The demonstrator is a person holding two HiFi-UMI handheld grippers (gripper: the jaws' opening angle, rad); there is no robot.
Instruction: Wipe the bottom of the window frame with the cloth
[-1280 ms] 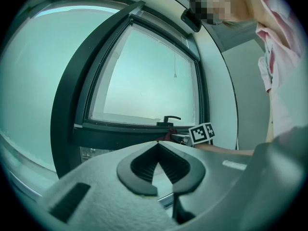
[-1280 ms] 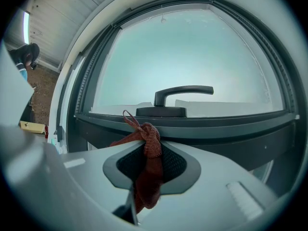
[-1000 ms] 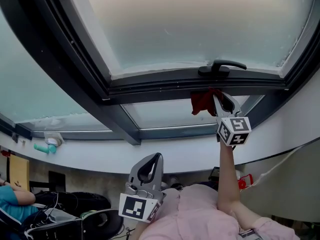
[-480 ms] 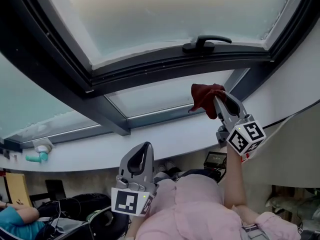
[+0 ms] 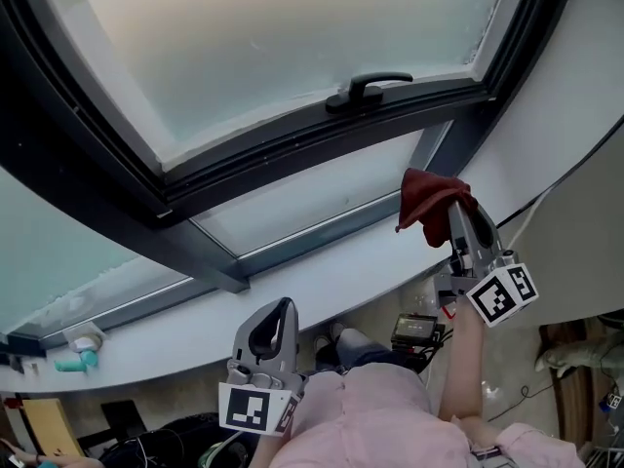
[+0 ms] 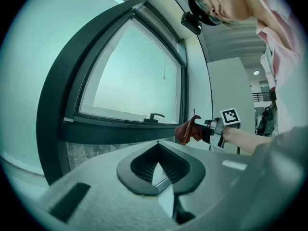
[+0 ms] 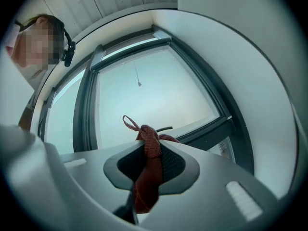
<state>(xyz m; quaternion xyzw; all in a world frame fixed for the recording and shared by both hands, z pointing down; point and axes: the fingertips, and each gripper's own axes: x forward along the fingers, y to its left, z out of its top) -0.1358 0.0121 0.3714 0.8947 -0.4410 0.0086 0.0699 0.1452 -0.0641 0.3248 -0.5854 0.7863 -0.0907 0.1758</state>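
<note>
My right gripper (image 5: 454, 206) is shut on a dark red cloth (image 5: 429, 206), held in the air just off the white sill, below and right of the dark window frame's bottom rail (image 5: 292, 139). In the right gripper view the cloth (image 7: 147, 170) hangs pinched between the jaws, a loop sticking up, with the frame (image 7: 211, 129) beyond. My left gripper (image 5: 276, 322) hangs low near the person's chest, jaws shut on nothing. The left gripper view shows its closed jaws (image 6: 155, 150), the cloth (image 6: 188, 130) and the right gripper far off.
A black window handle (image 5: 366, 88) sits on the bottom rail. A lower fixed pane (image 5: 312, 198) lies beneath it, above a curved white sill (image 5: 322, 281). A white wall (image 5: 575, 86) stands to the right. A small black device (image 5: 414, 330) lies below the sill.
The right gripper with the cloth has come away from the frame's bottom rail, moving down and to the right. The head view has swung. The left gripper stays low.
</note>
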